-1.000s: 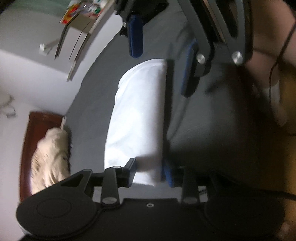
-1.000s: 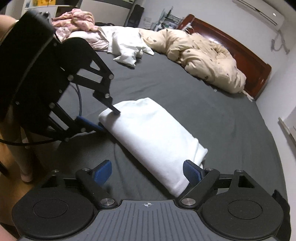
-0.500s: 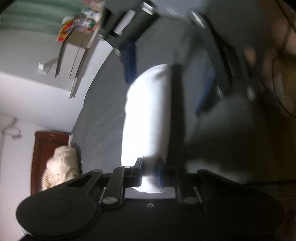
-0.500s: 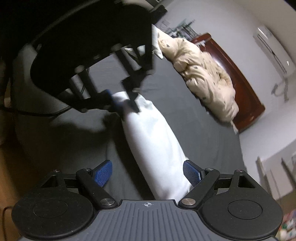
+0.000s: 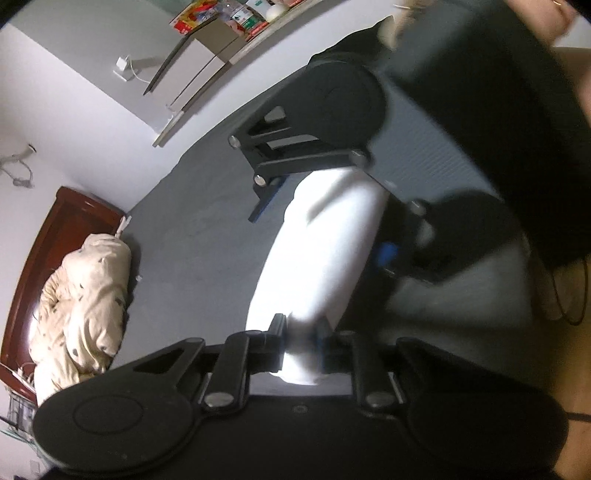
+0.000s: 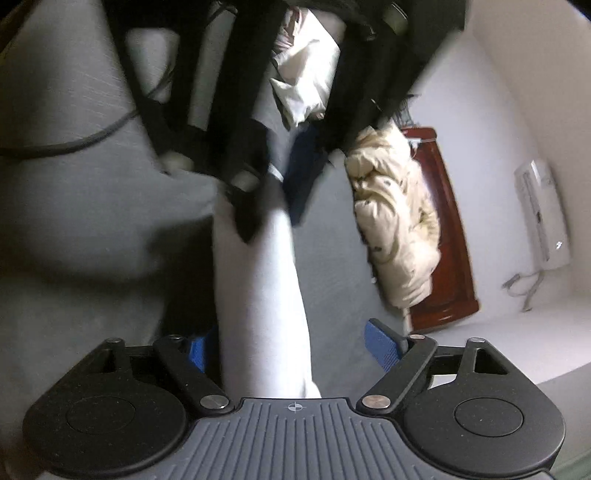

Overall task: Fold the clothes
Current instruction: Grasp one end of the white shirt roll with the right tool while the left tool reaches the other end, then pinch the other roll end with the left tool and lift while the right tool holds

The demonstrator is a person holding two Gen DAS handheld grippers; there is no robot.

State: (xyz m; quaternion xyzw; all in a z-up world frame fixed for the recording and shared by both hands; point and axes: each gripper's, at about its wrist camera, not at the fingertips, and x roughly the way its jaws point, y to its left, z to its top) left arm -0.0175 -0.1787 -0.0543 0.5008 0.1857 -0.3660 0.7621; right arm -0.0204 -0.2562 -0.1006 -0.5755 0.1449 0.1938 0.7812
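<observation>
Now-closed left claw (image 5: 301, 341) around white folded garment's (image 5: 325, 254) end.

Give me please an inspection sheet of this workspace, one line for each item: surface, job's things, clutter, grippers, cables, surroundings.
Surface: grey bed sheet, mostly bare around the work.
Job's things: folded white garment, a long bundle stretching between both grippers.
Clutter: cream duvet bunched by the headboard; heap of white clothes farther back.
Grippers: left gripper shut on the garment's near end; right gripper open, fingers either side of the other end.
Cables: dark cable across the sheet; thin one by the bed edge.
Surroundings: red-brown wooden headboard, wall air conditioner, shelf with boxes.
</observation>
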